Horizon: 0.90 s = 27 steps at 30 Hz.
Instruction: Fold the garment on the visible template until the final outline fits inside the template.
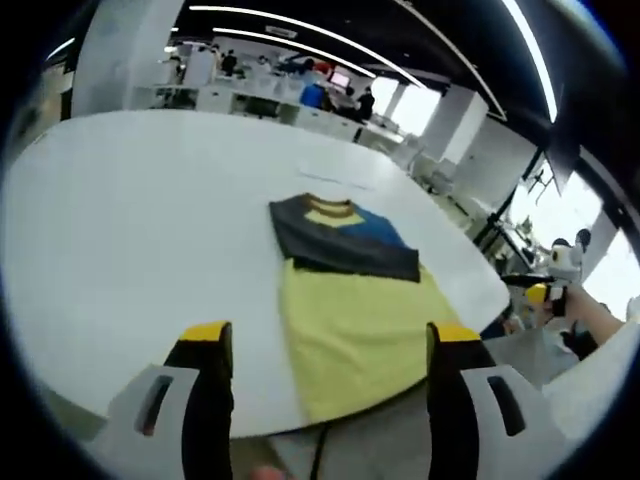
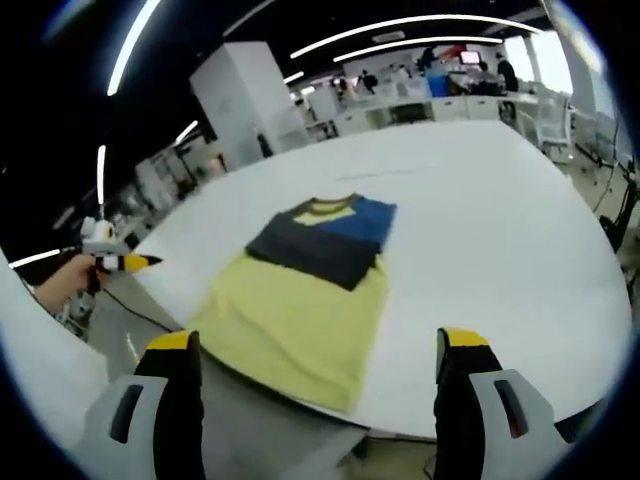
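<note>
Table [image 2: 520,230] first: your shirt [image 2: 300,290] lies on it near the front edge, sleeves already folded in to a narrow strip, hem hanging just over. No template outline is clear to me. Left gripper [image 1: 330,345] and right gripper [image 2: 315,355] hover wide open, holding nothing; lengthwise folds probably remain.

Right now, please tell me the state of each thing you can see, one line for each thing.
garment: lying flat on the table, partly folded, its yellow end hanging over the near edge.
left gripper: open, holding nothing, above the table edge.
right gripper: open, holding nothing, above the near edge.
table: white, carrying the garment.
</note>
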Each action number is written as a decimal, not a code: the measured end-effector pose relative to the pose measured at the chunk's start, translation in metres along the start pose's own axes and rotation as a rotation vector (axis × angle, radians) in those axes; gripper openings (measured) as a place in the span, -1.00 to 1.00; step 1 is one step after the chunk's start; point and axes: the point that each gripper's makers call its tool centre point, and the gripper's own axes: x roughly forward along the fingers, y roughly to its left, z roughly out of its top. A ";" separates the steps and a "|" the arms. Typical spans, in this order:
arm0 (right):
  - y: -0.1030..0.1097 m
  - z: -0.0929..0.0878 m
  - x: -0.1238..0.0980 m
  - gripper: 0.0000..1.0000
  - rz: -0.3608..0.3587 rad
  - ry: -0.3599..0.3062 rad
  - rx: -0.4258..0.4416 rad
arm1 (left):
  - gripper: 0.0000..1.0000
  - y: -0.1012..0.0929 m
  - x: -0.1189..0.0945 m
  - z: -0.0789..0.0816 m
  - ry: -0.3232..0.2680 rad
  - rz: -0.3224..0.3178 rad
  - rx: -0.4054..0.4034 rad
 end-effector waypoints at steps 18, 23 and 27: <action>-0.004 -0.003 -0.001 0.93 -0.006 0.009 0.009 | 0.91 0.009 -0.012 -0.015 0.060 -0.022 0.000; -0.004 -0.006 0.000 0.93 -0.002 0.022 0.011 | 0.99 0.011 -0.016 -0.025 0.083 -0.024 -0.014; -0.004 -0.008 0.002 0.93 0.002 0.032 0.010 | 0.99 0.012 -0.017 -0.030 0.095 -0.024 -0.024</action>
